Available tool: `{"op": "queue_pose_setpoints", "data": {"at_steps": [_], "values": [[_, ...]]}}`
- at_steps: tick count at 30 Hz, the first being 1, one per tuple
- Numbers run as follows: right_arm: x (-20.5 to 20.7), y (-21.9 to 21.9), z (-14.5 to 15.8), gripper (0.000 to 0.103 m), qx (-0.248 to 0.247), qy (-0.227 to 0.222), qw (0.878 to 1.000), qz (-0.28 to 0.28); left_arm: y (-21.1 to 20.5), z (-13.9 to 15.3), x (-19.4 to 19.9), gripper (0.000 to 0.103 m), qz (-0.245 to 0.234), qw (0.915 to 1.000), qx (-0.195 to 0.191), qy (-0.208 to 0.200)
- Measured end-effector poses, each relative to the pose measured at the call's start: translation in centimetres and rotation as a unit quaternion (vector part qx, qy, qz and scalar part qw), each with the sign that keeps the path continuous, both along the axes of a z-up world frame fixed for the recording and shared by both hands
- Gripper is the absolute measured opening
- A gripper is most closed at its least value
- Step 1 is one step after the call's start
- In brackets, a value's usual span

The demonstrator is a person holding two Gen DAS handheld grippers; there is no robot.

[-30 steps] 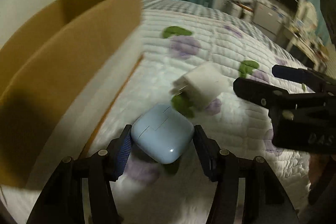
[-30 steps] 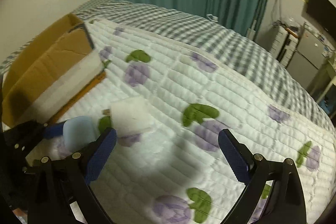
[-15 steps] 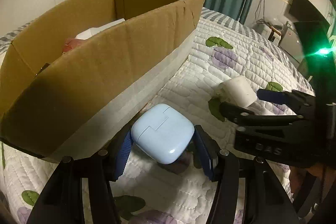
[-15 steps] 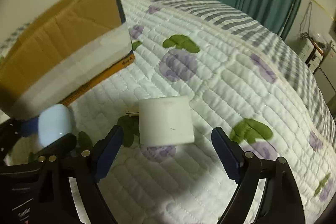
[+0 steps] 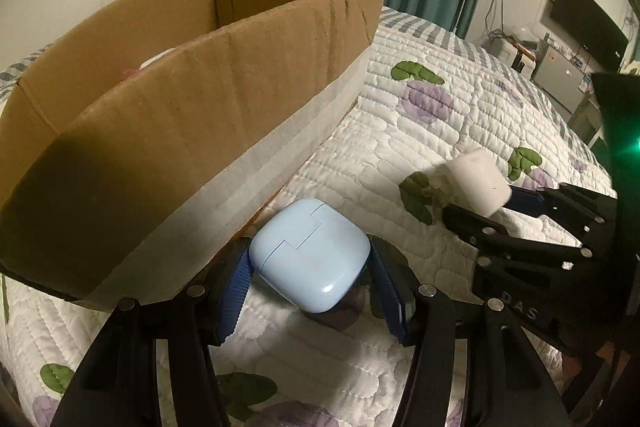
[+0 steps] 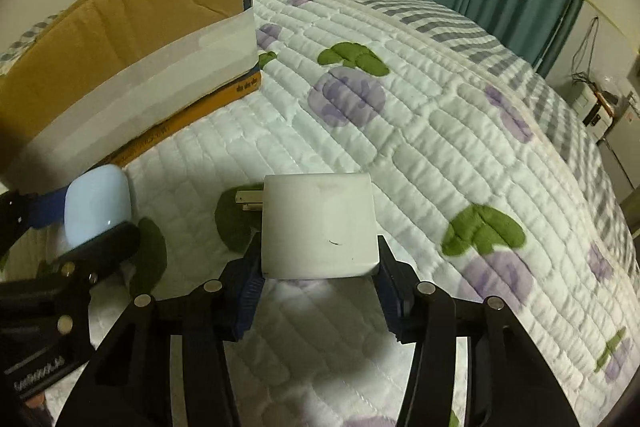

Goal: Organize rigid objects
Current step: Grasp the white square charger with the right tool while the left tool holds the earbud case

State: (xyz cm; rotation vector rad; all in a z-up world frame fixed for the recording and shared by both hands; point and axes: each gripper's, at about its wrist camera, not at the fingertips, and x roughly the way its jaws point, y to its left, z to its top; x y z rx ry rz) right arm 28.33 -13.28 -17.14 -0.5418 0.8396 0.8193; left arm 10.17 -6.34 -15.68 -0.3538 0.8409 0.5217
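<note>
While your left gripper point(image 5: 310, 277) has its blue pads pressed against both sides of the pale blue earbud case point(image 5: 308, 253), that case sits lifted above the quilted bedspread point(image 5: 460, 131), just beside the taped front wall of the cardboard box point(image 5: 192, 123). Your right gripper point(image 6: 320, 283) has closed its pads on the rear edges of the white charger point(image 6: 318, 227), whose metal prongs point left toward the box. The charger is over the quilt; whether it touches is unclear.
</note>
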Motion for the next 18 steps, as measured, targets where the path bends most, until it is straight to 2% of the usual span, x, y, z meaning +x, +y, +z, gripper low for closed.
{"op": "queue_pose_setpoints", "data": {"at_steps": [6,10,15,18], "values": [[-2.1,-1.9,1.6,0.050,0.004,-0.042,0.999,-0.018,-0.1,0.4,0.1,0.059,-0.009,0.9999,-0.004,0.003],[-3.0,-3.0,3.5,0.050,0.020,-0.051,0.998,-0.040,-0.5,1.3,0.0,0.059,-0.024,0.9997,-0.004,0.004],[-4.0,-4.3,5.5,0.050,0.006,-0.074,0.994,-0.081,-1.0,3.6,-0.4,0.059,-0.048,0.9987,-0.002,-0.016],[-5.1,-6.2,8.1,0.050,0.024,-0.078,0.989,-0.126,-1.5,5.7,-1.1,0.059,-0.064,0.9972,0.000,-0.038]]}}
